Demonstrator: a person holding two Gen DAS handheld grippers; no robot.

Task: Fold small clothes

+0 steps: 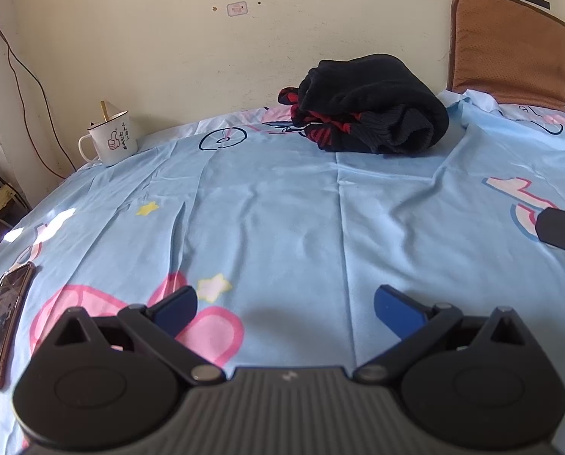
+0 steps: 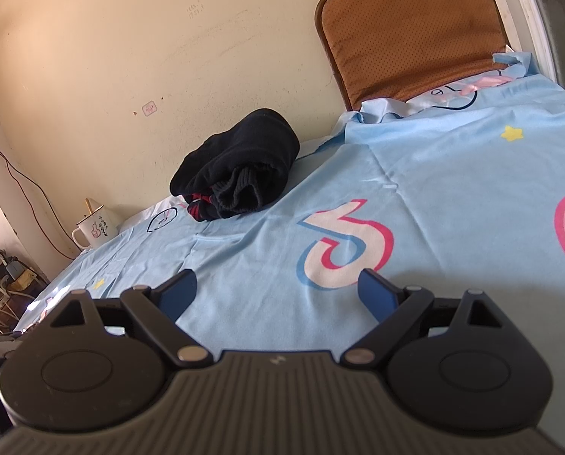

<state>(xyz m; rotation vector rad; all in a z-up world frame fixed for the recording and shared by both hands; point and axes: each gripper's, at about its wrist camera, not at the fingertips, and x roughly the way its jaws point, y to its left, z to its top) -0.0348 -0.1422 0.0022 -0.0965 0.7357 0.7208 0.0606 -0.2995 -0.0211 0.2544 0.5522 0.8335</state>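
Observation:
A black knitted garment with red stripes lies bundled in a heap near the wall, at the far side of the light blue printed sheet. The right wrist view shows the same bundle at centre left. My left gripper is open and low over the sheet, well short of the garment, with nothing between its blue pads. My right gripper is open too, over the sheet and far from the bundle. A dark tip of the right gripper pokes in at the right edge of the left wrist view.
A white mug stands at the sheet's far left corner by the wall. A phone lies at the left edge. A brown cushion leans on the wall at the back right. Cables and plugs sit beyond the left edge.

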